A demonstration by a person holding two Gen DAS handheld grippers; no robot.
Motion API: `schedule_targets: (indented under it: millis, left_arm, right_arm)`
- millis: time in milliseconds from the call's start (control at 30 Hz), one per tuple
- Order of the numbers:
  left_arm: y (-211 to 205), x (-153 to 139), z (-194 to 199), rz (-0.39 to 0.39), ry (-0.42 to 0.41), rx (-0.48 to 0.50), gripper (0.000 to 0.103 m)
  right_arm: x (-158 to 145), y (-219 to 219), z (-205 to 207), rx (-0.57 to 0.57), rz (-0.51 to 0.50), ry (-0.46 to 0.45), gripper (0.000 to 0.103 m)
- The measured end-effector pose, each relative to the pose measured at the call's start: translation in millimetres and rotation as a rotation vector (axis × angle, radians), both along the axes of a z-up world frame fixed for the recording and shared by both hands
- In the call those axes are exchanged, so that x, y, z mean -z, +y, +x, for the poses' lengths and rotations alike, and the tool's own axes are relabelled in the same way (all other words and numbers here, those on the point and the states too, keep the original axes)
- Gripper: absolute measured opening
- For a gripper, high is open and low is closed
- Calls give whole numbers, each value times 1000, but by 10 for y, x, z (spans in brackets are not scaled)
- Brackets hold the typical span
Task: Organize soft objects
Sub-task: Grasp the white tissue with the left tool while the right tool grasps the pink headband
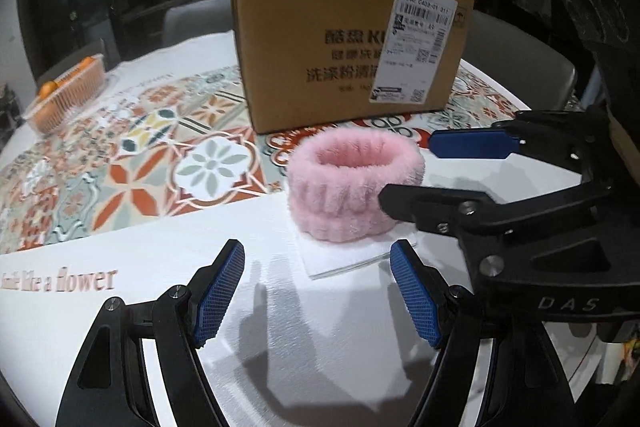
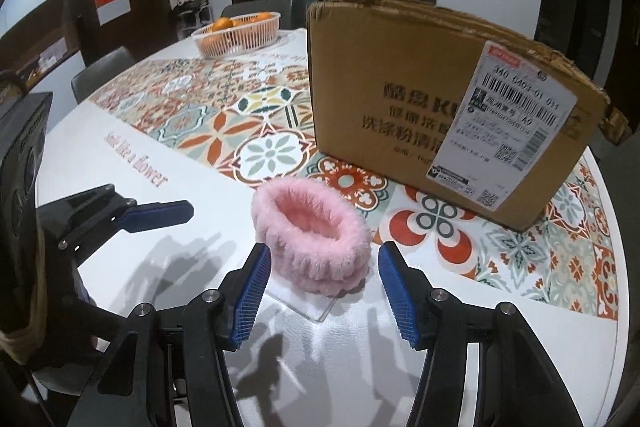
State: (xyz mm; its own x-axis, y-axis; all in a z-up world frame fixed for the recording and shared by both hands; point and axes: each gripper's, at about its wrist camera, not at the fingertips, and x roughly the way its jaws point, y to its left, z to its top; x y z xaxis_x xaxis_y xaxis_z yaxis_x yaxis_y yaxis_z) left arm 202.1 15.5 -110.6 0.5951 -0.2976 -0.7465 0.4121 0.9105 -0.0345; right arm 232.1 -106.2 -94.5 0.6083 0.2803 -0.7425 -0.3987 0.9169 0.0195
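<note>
Item count, my working area:

- Pink furry bands (image 2: 312,239): one, dead ahead at 12 o'clock from my right jaws
- Clear square sheets (image 2: 304,301) under that band: one
- Cardboard boxes (image 2: 400,99): one, at 1 o'clock beyond the band
- Shipping labels (image 2: 504,131) on the box: one
- Plastic baskets (image 2: 236,37): one, far off at 11 o'clock
- Oranges (image 2: 222,23) in the basket: at least two; any further fruit cannot be told
- Patterned table mats (image 2: 224,115): one
- Grippers: two, my left gripper (image 1: 318,293) and my right gripper (image 2: 322,293), each with two blue-padded fingers
</note>
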Motion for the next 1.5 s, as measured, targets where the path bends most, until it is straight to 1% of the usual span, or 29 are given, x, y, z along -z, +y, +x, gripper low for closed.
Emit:
schedule_targets:
  millis: [233,367,533,567,600,633,700,767,800,867,900,967,1033,1067,1200,1500]
  left_arm:
    - [-86,57,107,-29,31,58,75]
    - [-105,113,164,-38,53,60,75]
    - [-143,199,209,-31,71,56,74]
    - [-143,214,222,-31,76,54,73]
    - [-147,222,223,-29,69,51,71]
    - [-154,228,226,-19,63,46,68]
    - [-161,234,239,-6,54,33,66]
    - [-175,233,245,2,49,25,56]
    - [-172,231,247,2,46,23,52]
    - [-167,226,254,-2,43,15,37]
    - [-173,225,257,-5,42,16,34]
    - [-188,224,250,-13,47,20,20]
    - [-203,219,234,-25,54,25,12]
    - [-219,216,224,-27,54,22,9]
    - [-215,176,193,-35,43,-9,8]
    - [-180,-148,65,-35,-40,-81,8]
  right_arm:
    - [98,7,122,-22,26,41,57]
    - [145,26,178,-30,34,54,57]
    - [194,43,205,-39,29,58,57]
    - [202,50,207,-41,24,57,56]
    - [210,58,206,-43,18,54,53]
    - [217,65,202,-43,8,50,49]
    - [232,67,186,-40,-17,34,33]
    - [236,48,177,-36,-17,29,28]
    - [232,36,169,-29,-16,24,26]
    - [215,2,143,-7,-9,11,24]
    - [198,-24,133,4,-5,6,24]
    - [159,-69,106,29,10,-9,24]
    - [114,-104,78,52,21,-24,24]
    - [89,-122,61,63,26,-30,24]
    - [-22,-212,-20,114,44,-61,24]
    - [-231,-348,-210,166,74,-109,24]
